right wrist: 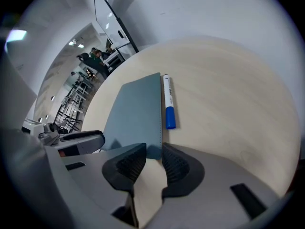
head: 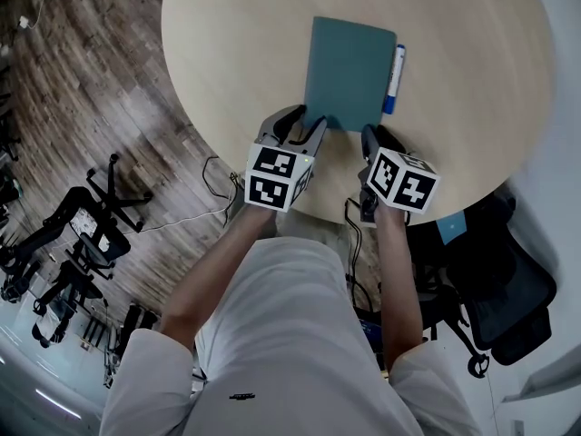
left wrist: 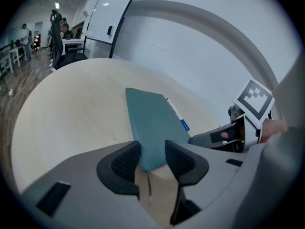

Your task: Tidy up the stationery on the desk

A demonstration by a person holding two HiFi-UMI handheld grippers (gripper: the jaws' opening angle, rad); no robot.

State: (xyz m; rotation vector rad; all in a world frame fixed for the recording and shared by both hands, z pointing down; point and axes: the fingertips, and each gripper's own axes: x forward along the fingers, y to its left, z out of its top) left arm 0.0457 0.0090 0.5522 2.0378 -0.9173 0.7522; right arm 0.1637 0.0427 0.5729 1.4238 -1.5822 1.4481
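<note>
Left tongs (head: 304,122), right tongs (head: 379,135) (side by side): jaws apart.

Folder (left wrist: 153,120) near edge hidden by left tongs (left wrist: 152,150); marker (left wrist: 177,114) txt unreadable.

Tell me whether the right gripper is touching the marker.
Apart. The right gripper view shows bare table between the marker, at its blue cap, and the right gripper.

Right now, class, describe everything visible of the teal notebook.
The teal notebook is thin, plain-covered and closed, lying flat on the round wooden table near its edge. A blue-capped marker lies along its right side. The left tongs and right tongs, both open, frame its near corners; contact is unclear.
</note>
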